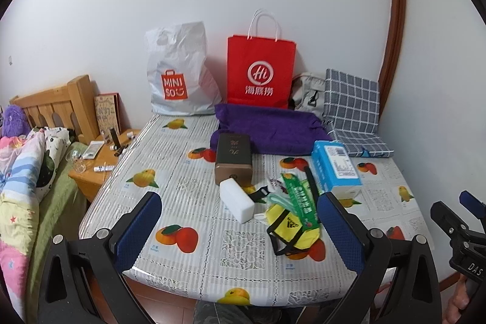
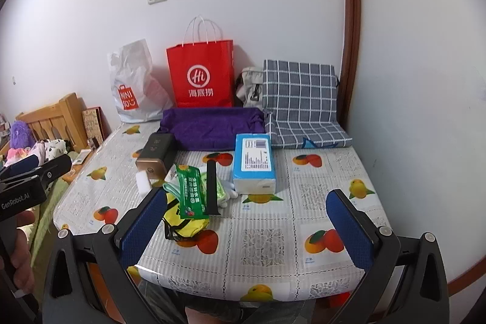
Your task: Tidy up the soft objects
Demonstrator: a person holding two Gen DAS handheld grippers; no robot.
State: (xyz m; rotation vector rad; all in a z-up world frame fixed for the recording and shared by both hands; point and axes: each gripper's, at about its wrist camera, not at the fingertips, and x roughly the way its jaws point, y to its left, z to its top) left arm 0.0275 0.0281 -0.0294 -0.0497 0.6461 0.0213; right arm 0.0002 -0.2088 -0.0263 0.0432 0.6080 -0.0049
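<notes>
A table (image 1: 188, 263) with a fruit-print cloth holds a purple folded cloth (image 1: 270, 126) (image 2: 212, 126), a blue tissue pack (image 1: 335, 170) (image 2: 255, 163), a white sponge block (image 1: 237, 199) (image 2: 142, 179), a yellow pouch (image 1: 291, 230) (image 2: 182, 220), a green packet (image 1: 300, 199) (image 2: 189, 190) and a brown box (image 1: 234, 157) (image 2: 156, 157). My left gripper (image 1: 240, 236) is open and empty above the table's near edge. My right gripper (image 2: 246, 233) is open and empty, also at the near edge.
A red paper bag (image 1: 261, 72) (image 2: 202, 75), a white Miniso bag (image 1: 179, 75) (image 2: 133, 90), a grey bag (image 2: 250, 87) and a blue checked cushion (image 1: 352, 111) (image 2: 300, 105) stand against the back wall. A bed (image 1: 30, 172) and wooden nightstand (image 1: 94, 169) lie left.
</notes>
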